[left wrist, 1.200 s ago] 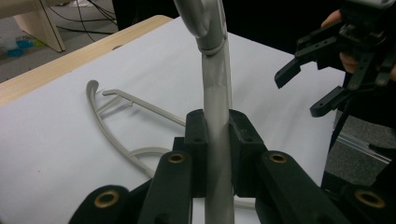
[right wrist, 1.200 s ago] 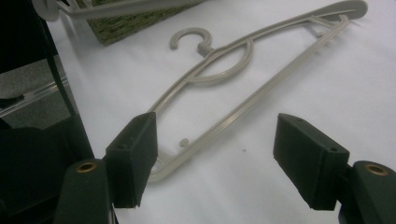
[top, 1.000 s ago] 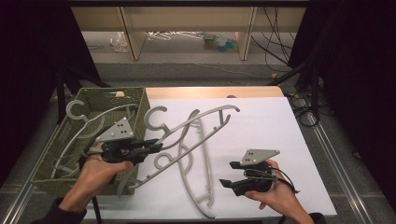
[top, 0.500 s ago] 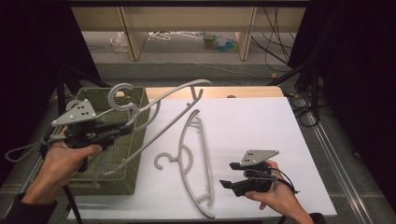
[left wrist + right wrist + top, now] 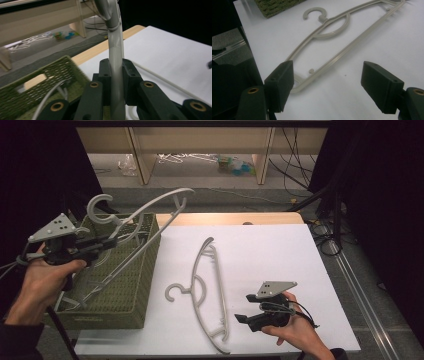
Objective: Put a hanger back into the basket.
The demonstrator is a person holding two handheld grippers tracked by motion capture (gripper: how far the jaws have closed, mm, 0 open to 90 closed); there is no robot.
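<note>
Work in hand: moving pale plastic hangers from the white table top [image 5: 280,250] into the green basket [image 5: 145,270].
Left gripper [image 5: 102,242]: clamped on the bar of the lifted hanger [image 5: 145,210]; pads [image 5: 130,75] pressed against both sides of it in the left gripper view.
Lifted hanger: raised and tilted, its hook [image 5: 97,207] just above the jaws, its far arm stretching past the basket's rim, its lower end down among hangers already lying inside.
Right gripper [image 5: 241,319]: jaws apart, having just been opening wider, nothing between them, resting low on the table.
Second hanger [image 5: 207,290]: flat on the table, just ahead of the right gripper's jaws, untouched.
Done, by the look of it: several hangers in the basket.
Left, as a judgement: lowering and releasing the lifted hanger, then picking up the second one.
</note>
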